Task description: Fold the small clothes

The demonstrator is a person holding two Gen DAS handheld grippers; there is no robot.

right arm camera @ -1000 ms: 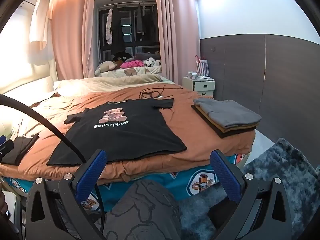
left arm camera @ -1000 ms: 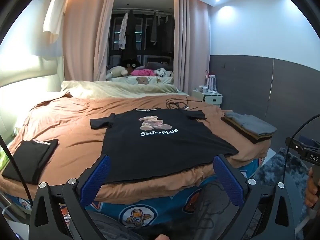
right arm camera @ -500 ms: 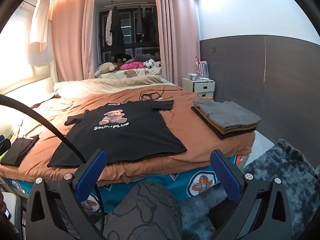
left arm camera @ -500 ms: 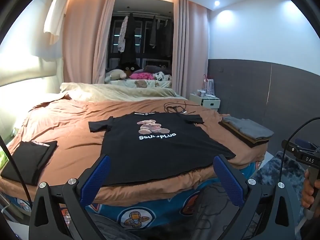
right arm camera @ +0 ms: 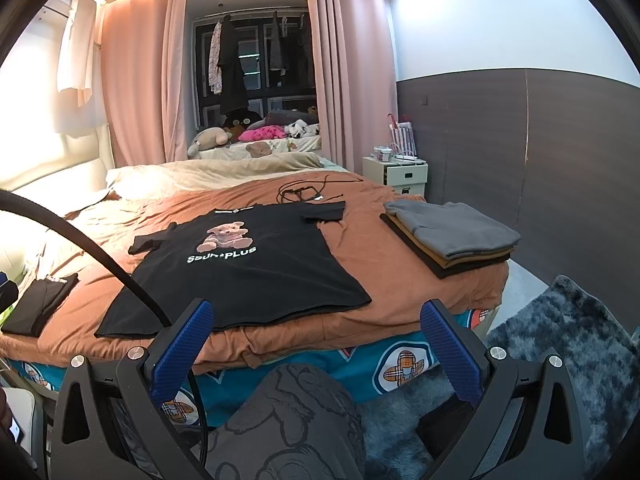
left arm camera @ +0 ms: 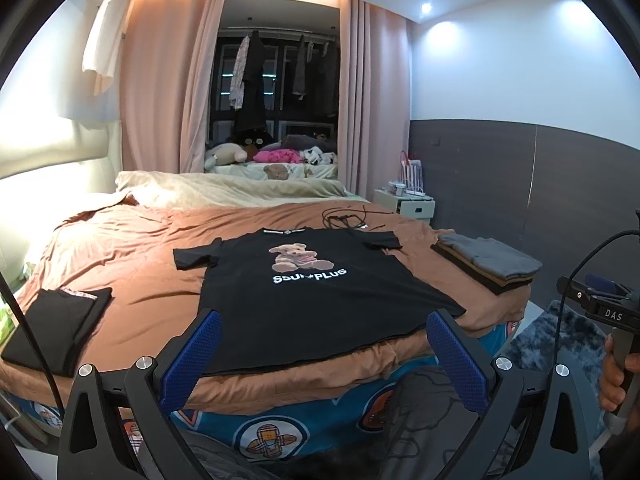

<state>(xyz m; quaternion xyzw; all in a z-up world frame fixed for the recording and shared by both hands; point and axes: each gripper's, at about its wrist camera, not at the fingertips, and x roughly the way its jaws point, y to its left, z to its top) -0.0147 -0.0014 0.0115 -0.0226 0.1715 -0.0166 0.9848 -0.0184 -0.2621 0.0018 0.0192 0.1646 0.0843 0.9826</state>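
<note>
A black T-shirt (left arm camera: 316,292) with a bear print and white lettering lies spread flat, front up, on the brown bed cover (left arm camera: 132,256); it also shows in the right wrist view (right arm camera: 248,276). My left gripper (left arm camera: 322,356) is open and empty, held off the bed's near edge in front of the shirt's hem. My right gripper (right arm camera: 316,344) is open and empty, also off the near edge, right of the shirt's hem.
A stack of folded clothes (right arm camera: 452,236) with a grey one on top sits at the bed's right edge. A folded black garment (left arm camera: 56,320) lies at the left. Black cables (right arm camera: 304,192) lie beyond the collar. A white nightstand (right arm camera: 396,174) and a shaggy rug (right arm camera: 568,344) are right.
Both grippers have drawn slightly back and up from the bed; the shirt looks a little farther off. Nothing on the bed has moved.
</note>
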